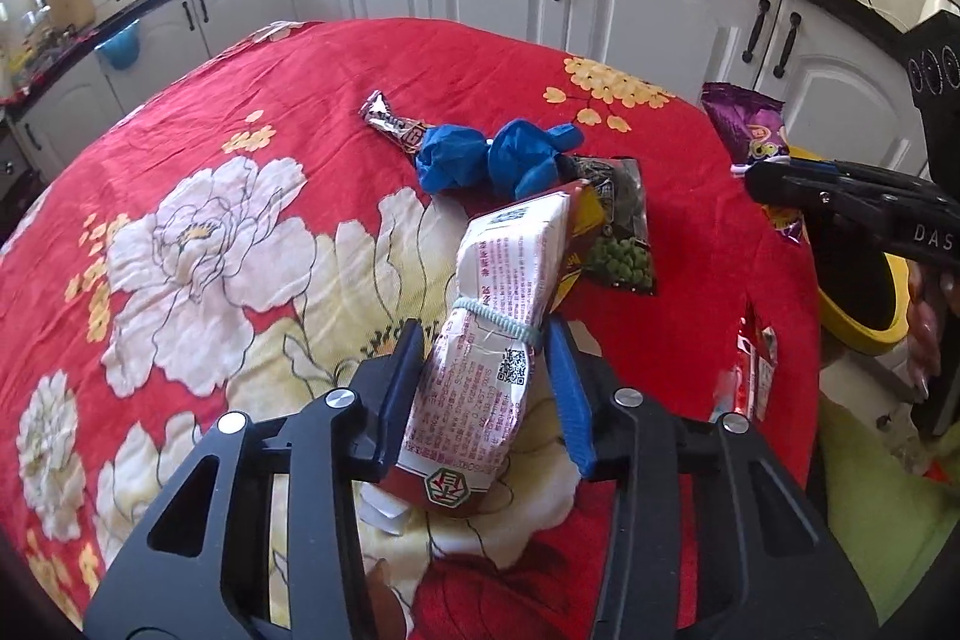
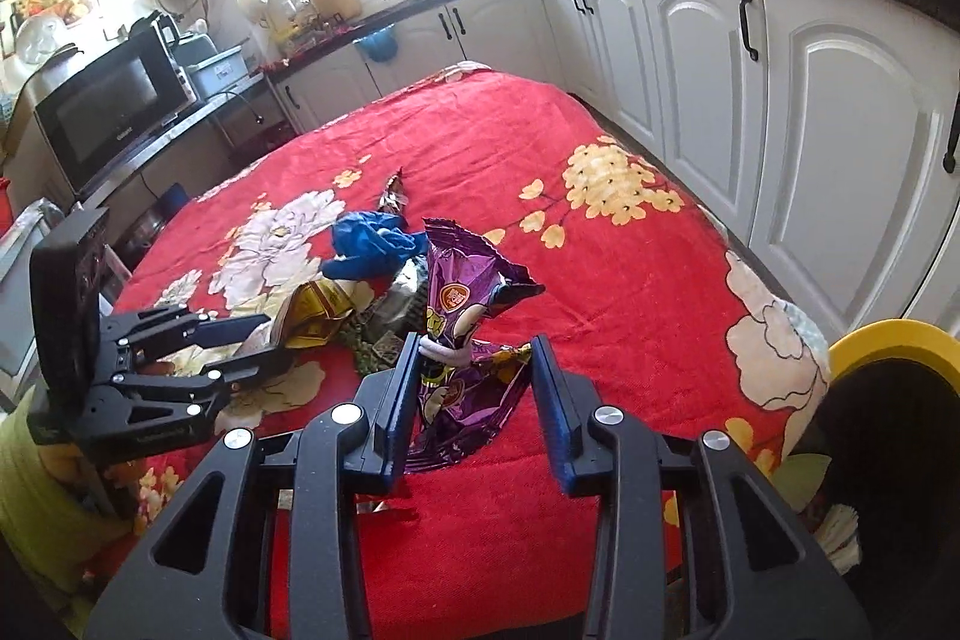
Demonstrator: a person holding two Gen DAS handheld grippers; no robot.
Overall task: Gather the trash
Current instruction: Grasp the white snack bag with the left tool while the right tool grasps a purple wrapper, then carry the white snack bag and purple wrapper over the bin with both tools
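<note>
Trash: white packet (image 1: 492,340) being pinched lengthwise in left gripper (image 1: 486,388); purple wrapper (image 2: 462,340) being held by narrowed right gripper (image 2: 474,400), yellow bin (image 2: 894,340) lying near right.

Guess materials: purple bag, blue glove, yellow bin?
Purple bag: metallised plastic film, glossy; sharp creases and bright glints.
Blue glove: thin nitrile or latex, probably; matte, limp, crumpled folds.
Yellow bin: rigid moulded plastic by its smooth, even rim; dark inside.
</note>
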